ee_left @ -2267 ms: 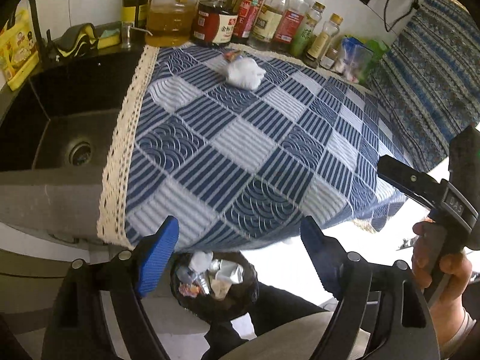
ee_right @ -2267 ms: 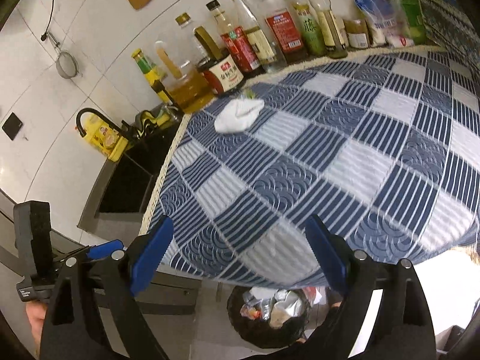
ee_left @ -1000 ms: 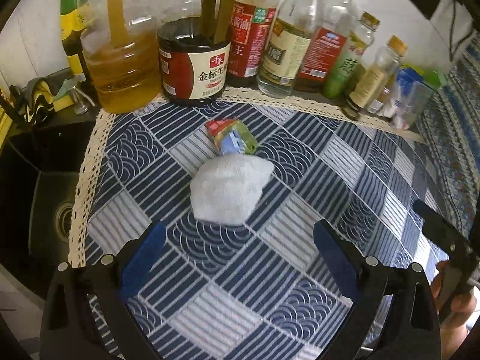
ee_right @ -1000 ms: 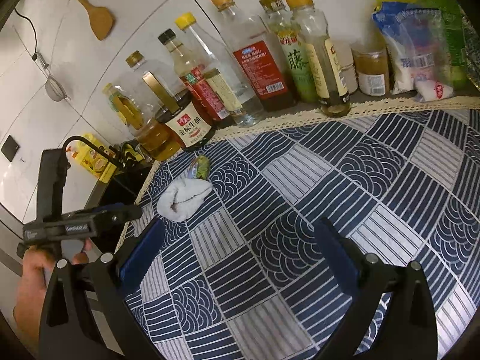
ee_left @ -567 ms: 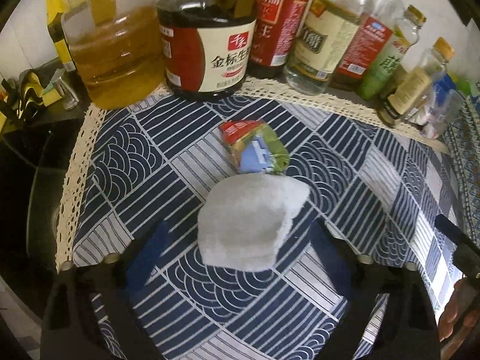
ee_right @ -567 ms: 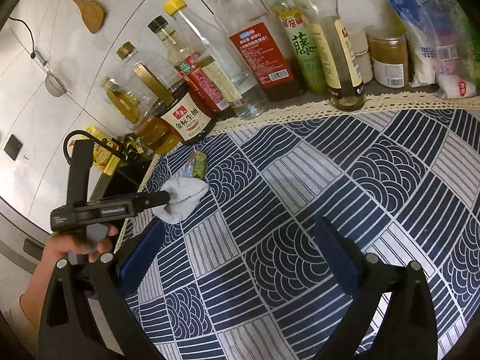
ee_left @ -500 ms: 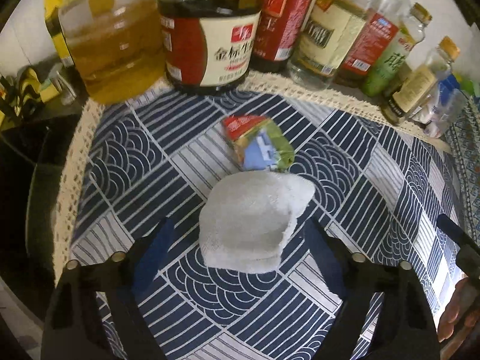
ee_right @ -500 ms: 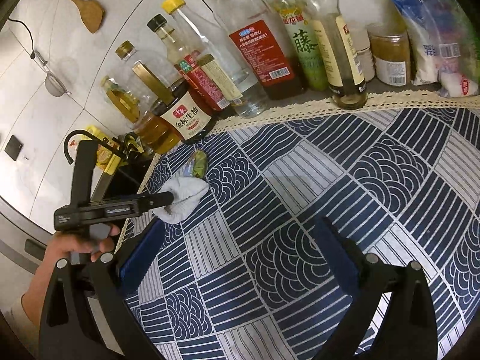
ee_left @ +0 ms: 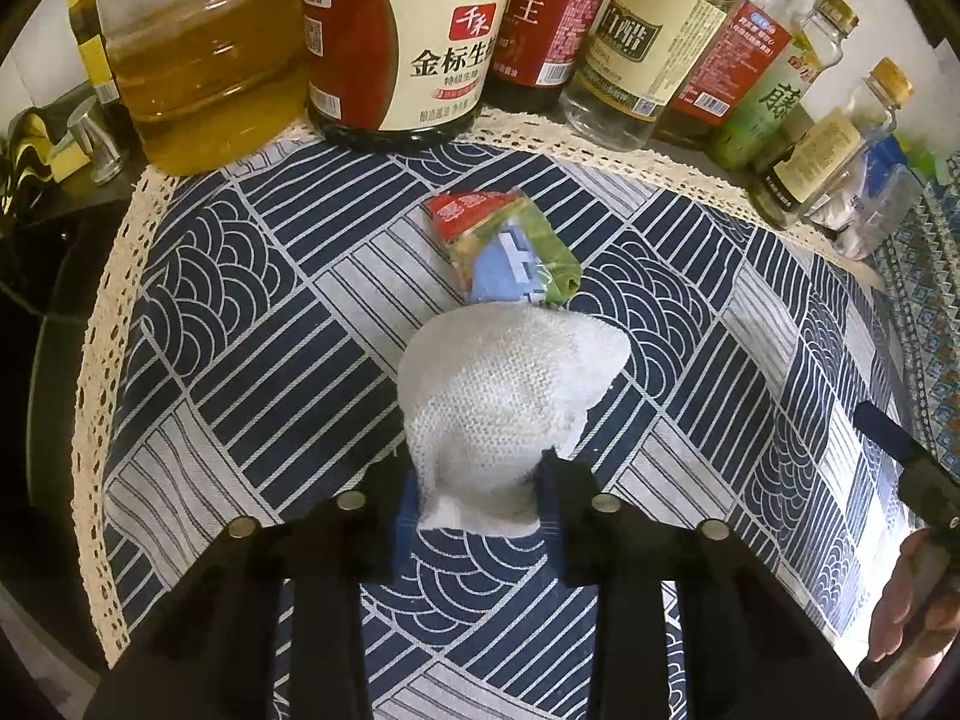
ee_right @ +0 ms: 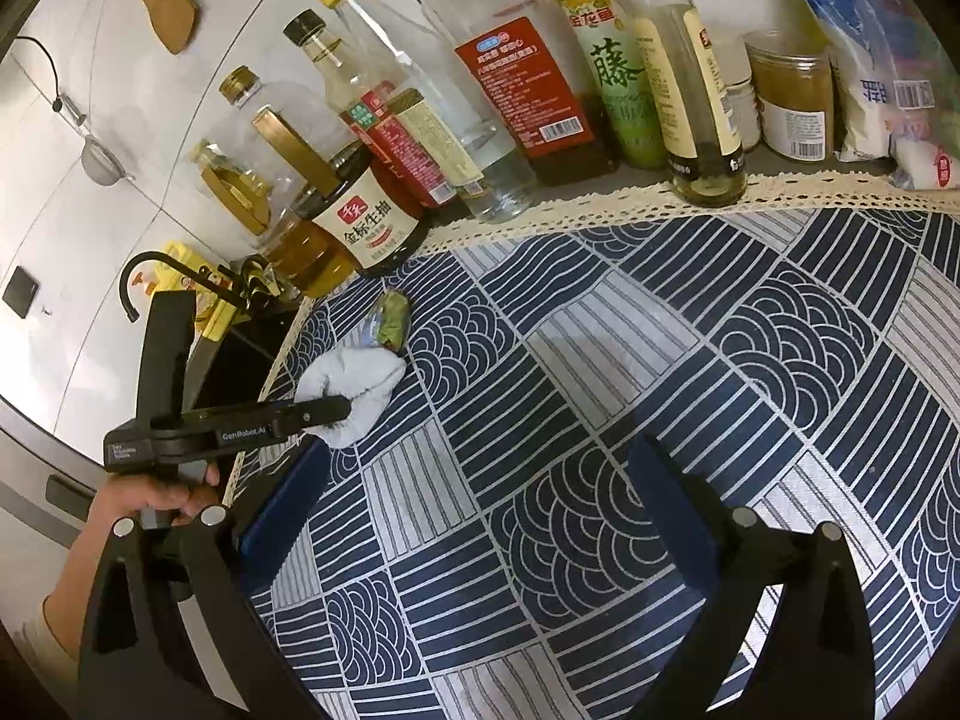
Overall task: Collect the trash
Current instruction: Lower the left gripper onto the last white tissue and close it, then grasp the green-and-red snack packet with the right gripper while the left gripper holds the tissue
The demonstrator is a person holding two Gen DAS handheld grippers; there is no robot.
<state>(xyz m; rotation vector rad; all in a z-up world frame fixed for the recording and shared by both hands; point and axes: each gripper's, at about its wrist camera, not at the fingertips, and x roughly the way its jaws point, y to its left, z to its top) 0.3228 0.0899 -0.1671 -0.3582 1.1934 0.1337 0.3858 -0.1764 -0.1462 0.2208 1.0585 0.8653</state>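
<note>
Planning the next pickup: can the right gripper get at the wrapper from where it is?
Probably yes. The right gripper is open over bare cloth, nothing between it and the wrapper. The left gripper, closing on the tissue wad beside it, crowds that side.

the tablecloth [ee_left: 252, 324] is navy and pale grey, in squares of stripes and wave arcs, with a cream lace edge. the crumpled tissue [ee_left: 504, 396] is white. the wrapper [ee_left: 504, 246] is red, green and blue.

L cam steep, close; R cam wider, shared tablecloth [ee_left: 252, 324]
</note>
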